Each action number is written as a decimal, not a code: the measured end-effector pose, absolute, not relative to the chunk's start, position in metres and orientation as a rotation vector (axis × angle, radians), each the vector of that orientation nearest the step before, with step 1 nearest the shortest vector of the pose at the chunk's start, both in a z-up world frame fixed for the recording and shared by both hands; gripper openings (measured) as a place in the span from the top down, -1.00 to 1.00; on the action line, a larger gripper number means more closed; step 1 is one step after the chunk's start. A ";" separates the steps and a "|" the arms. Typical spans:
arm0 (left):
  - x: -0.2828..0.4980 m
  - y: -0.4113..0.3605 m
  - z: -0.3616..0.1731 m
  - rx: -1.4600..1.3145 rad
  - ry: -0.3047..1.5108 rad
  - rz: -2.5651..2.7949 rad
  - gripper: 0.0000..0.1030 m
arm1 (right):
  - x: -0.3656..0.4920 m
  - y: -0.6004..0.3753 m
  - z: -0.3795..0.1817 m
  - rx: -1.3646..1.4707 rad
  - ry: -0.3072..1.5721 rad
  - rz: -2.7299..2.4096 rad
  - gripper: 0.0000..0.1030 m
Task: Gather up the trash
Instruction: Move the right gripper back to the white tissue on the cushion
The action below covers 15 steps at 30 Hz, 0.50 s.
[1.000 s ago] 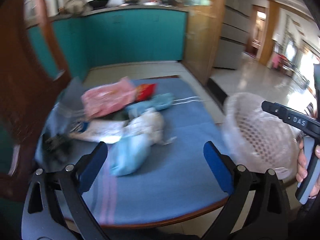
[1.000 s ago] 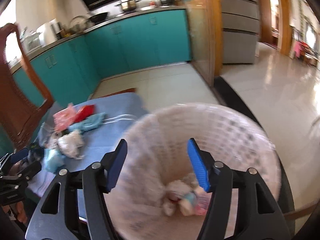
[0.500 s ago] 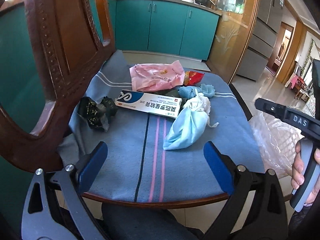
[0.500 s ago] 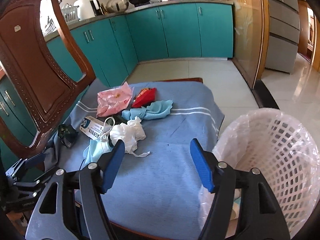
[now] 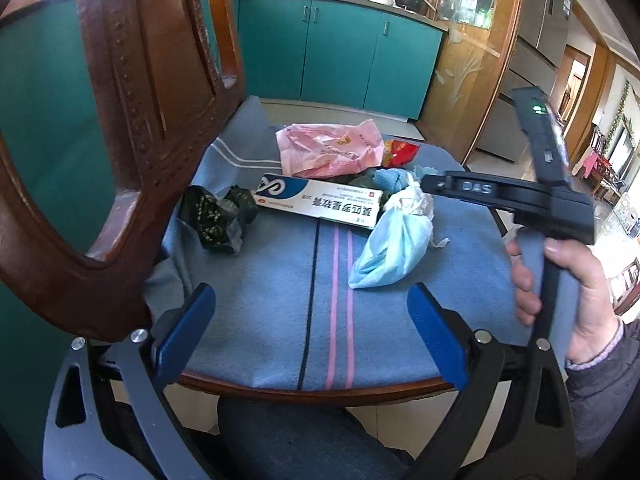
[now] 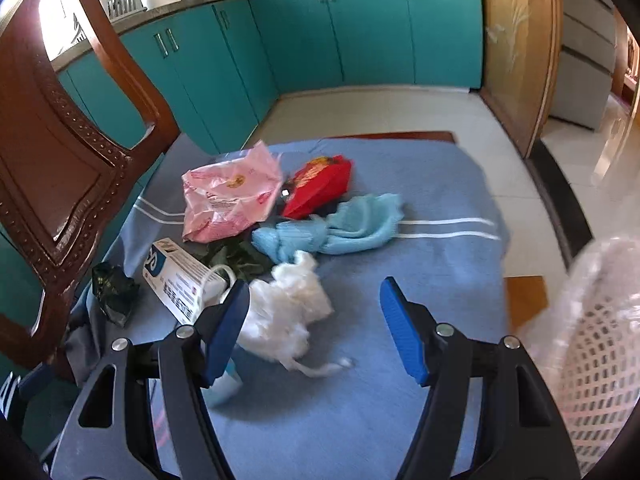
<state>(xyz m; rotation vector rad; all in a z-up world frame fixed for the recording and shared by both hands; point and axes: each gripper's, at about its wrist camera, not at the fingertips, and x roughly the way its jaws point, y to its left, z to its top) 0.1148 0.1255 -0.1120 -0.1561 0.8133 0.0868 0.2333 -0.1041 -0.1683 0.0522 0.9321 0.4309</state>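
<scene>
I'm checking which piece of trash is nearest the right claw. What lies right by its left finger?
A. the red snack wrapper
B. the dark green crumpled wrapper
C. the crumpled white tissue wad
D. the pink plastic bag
C: in the right wrist view the crumpled white tissue wad sits against the left finger of the open right claw, with nothing gripped.
</scene>
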 end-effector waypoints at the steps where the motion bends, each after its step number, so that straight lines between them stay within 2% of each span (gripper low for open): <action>1: 0.114 0.127 -0.113 -0.159 0.816 0.091 -0.87 | 0.235 -0.097 -0.172 0.041 0.942 0.435 -0.30; 15: 0.113 0.130 -0.119 -0.184 0.831 0.086 -0.87 | 0.226 -0.062 -0.198 -0.069 1.024 0.509 -0.29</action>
